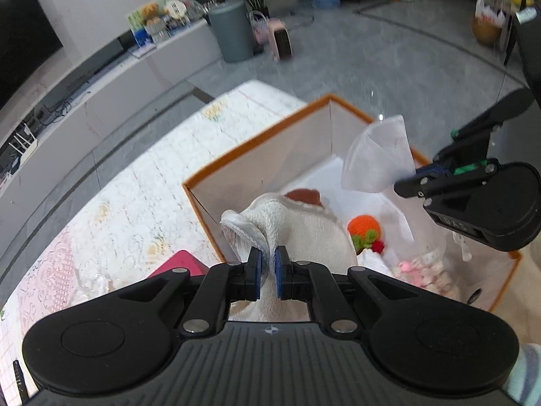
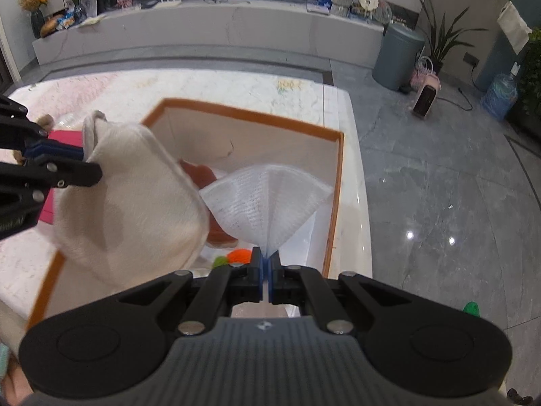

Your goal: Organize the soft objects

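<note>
Nearest the left wrist camera, the left gripper [image 1: 268,262] has its blue-padded jaws nearly closed on a gathered edge of a cream terry-cloth mitt [image 1: 304,226], which hangs over the near wall of an open orange-rimmed white cardboard box [image 1: 257,142]. The right gripper [image 2: 269,264] has its jaws pressed fully together on the pinched corner of a thin white mesh cloth [image 2: 267,199], which fans out above the box's interior. In the left wrist view the right gripper [image 1: 410,187] reaches in from the right side, with the mesh cloth [image 1: 378,155] held up over the far part of the box. Down on the box floor lie a small orange crocheted fruit with green leaves [image 1: 363,228] and a pale pink soft item [image 1: 419,272]. The box stands on a white lace-patterned tablecloth [image 1: 135,182]. Farther off are grey floor tiles [image 2: 439,176] and a grey-blue round bin [image 1: 231,30].
</note>
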Demonstrator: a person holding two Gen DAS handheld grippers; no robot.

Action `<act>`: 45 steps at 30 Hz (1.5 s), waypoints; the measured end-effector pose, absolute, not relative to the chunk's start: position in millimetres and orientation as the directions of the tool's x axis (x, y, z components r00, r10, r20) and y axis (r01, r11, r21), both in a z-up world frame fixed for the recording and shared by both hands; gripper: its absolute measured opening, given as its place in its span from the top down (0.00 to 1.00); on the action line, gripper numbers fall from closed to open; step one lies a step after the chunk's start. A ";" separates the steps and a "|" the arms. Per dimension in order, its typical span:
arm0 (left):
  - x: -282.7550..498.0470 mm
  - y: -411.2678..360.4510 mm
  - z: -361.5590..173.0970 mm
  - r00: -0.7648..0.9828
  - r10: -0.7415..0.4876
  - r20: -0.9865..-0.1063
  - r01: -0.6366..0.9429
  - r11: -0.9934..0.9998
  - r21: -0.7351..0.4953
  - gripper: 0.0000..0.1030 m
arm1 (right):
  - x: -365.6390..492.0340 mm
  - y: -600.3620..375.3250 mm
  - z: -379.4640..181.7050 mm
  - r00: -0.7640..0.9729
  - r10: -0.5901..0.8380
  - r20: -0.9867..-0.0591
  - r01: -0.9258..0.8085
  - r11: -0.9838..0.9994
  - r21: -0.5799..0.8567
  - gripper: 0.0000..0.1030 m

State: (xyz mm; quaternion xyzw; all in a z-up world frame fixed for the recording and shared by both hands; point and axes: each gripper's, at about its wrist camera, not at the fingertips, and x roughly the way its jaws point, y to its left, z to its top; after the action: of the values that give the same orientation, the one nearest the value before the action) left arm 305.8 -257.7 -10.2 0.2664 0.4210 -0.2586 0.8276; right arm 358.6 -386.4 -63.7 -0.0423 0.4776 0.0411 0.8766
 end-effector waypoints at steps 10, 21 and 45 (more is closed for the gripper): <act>317.9 -271.1 -41.8 0.483 -0.144 -0.863 0.684 0.677 0.270 0.91 | 387.3 -379.7 -102.9 0.475 -0.003 -0.880 -0.143 0.986 -0.080 1.00; 319.4 -271.3 -40.9 0.514 -0.193 -0.836 0.692 0.669 0.272 0.59 | 389.8 -372.9 -104.2 0.479 -0.037 -0.877 -0.174 0.975 -0.137 0.79; 279.8 -192.6 35.0 0.591 -0.361 -0.722 0.638 0.757 0.144 0.54 | 347.4 -331.8 -39.6 0.571 -0.093 -0.816 -0.167 0.960 -0.226 0.31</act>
State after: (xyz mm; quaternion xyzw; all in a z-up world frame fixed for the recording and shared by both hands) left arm 279.8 -192.6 35.0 0.1980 0.3498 -0.2870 0.8695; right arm 347.4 -331.8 -39.6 -0.1400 0.4627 0.0211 0.8751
